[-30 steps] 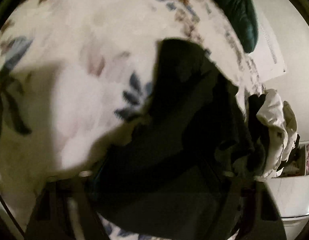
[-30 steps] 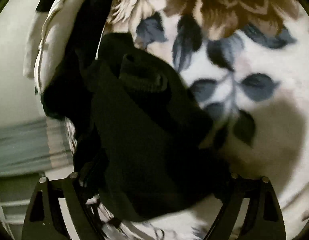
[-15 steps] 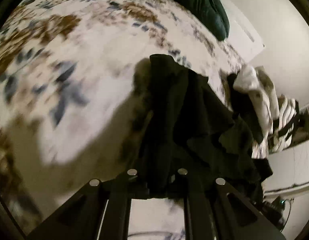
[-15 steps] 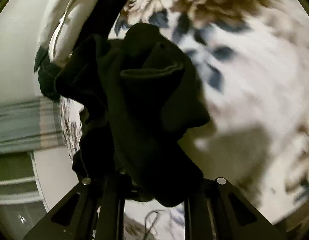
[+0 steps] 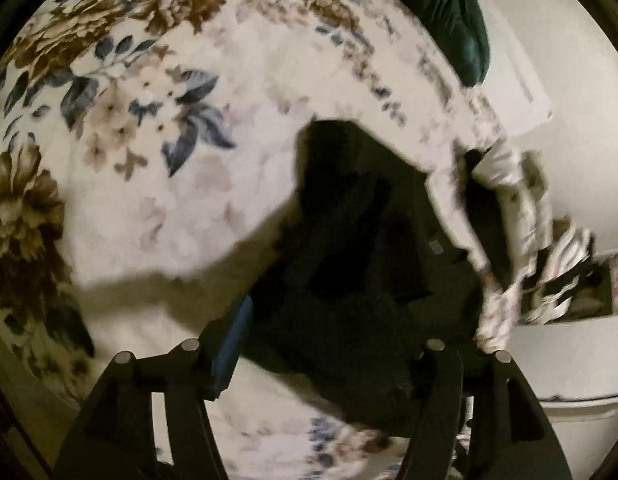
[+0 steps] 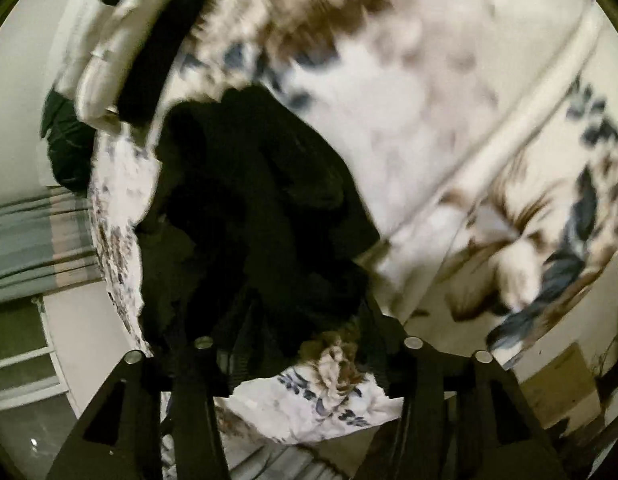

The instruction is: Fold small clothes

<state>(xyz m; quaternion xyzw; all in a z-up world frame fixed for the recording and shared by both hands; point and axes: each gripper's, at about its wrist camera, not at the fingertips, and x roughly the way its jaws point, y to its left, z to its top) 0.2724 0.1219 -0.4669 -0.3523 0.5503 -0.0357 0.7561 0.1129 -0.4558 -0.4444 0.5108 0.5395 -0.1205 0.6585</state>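
The left gripper [image 5: 321,344] is spread about halfway, jaws opening, with a black garment [image 5: 361,248] lying between the fingers; whether the pads touch it cannot be told. The right gripper [image 6: 305,344] is likewise half spread and opening over the same dark cloth [image 6: 261,208]. The crumpled garment lies on a floral bedspread [image 5: 157,152], its long axis running away from the grippers. A pile of clothes [image 5: 517,200] sits to its right, a green pillow [image 5: 449,8] beyond.

Black garment [image 5: 361,264] lies between the opening left claw [image 5: 321,356] fingers
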